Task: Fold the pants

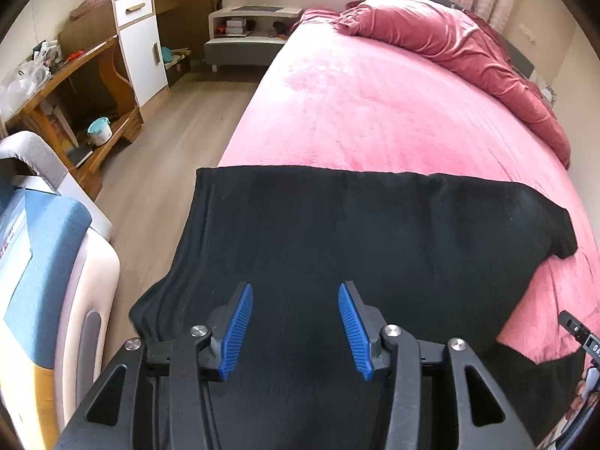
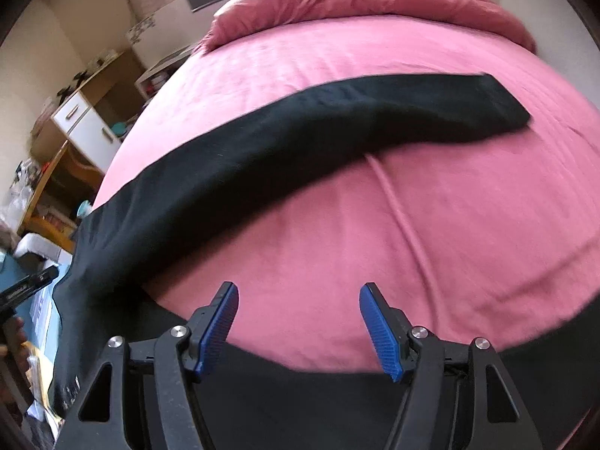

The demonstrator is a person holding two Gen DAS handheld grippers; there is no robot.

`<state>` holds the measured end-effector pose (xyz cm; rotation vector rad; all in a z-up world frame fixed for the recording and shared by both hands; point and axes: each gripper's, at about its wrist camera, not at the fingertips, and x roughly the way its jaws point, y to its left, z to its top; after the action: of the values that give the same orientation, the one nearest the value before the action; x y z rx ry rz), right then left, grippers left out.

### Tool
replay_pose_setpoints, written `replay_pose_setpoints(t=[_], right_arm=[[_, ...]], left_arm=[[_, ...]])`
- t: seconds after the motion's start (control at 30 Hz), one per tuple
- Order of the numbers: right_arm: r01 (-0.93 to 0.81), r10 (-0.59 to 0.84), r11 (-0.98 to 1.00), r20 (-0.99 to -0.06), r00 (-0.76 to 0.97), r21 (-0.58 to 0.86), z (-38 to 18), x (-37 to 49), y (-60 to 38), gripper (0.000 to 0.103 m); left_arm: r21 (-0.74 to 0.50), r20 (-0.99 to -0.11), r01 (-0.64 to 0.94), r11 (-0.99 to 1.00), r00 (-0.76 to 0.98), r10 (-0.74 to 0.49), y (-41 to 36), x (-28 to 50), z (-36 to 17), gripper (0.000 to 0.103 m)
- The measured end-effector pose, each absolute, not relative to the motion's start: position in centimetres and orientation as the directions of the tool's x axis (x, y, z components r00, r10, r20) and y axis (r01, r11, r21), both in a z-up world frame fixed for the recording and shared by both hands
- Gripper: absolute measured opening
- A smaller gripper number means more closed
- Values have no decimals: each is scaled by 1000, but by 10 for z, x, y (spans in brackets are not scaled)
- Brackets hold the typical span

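Black pants [image 1: 337,232] flat, seemingly folded, on bed [image 1: 375,112]

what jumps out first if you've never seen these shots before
The black pants catch the eye first, stretched in a long dark band across the pink bed cover, one end hanging off the near edge. Next come the blue-padded fingers of the left gripper, open and empty above the cloth, and the heaped darker pink duvet at the far end of the bed.
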<state>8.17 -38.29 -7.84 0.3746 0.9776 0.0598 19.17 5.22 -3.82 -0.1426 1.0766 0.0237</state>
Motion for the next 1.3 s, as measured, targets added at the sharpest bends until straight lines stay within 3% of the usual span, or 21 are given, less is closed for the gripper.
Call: replay_pose_setpoints(t=[0.4,0.77,0.8,0.87,0.9,0.97,1.0,1.03,1.07,1.17,1.3], right_arm=[[110,145,961,-801,580,254,-48,194,-380,77],[172,-14,981,-862,507,85,-72,300,-389,76],[169,-19,983,-866,499,76,-76,306,-390,75],[168,-13,983,-879,477,76,-85,316,-391,60],[164,5,982,-885,465,92,-90,320,-393,45],[146,33,983,-882,471,114,-93,321,-396,29],[133,51,983,-877,478,129,-92,320,-397,15],[126,55,983,-874,482,131,-91,318,-398,10],[122,65,982,-867,493,143,-88,315,-400,9],[123,74,979,-839,539,165,-79,301,-404,7],[132,66,975,-798,600,180,-64,273,-410,6]], left_arm=[[-152,-895,-189,970,442,-54,63,241,-59,50],[-57,-903,-179,982,429,26,60,291,-77,56],[-46,-906,-176,983,423,34,60,297,-81,56],[-45,-908,-174,984,417,33,59,303,-86,56],[-51,-910,-171,984,415,25,58,306,-89,56],[-56,-909,-172,984,417,21,55,309,-93,56],[-51,-907,-167,985,421,25,54,311,-95,55],[-53,-903,-159,986,429,21,53,310,-95,46],[-51,-897,-142,989,441,17,51,310,-94,30],[-29,-883,-99,995,468,21,44,306,-90,9],[-83,-872,-95,992,488,-26,47,294,-83,2]])
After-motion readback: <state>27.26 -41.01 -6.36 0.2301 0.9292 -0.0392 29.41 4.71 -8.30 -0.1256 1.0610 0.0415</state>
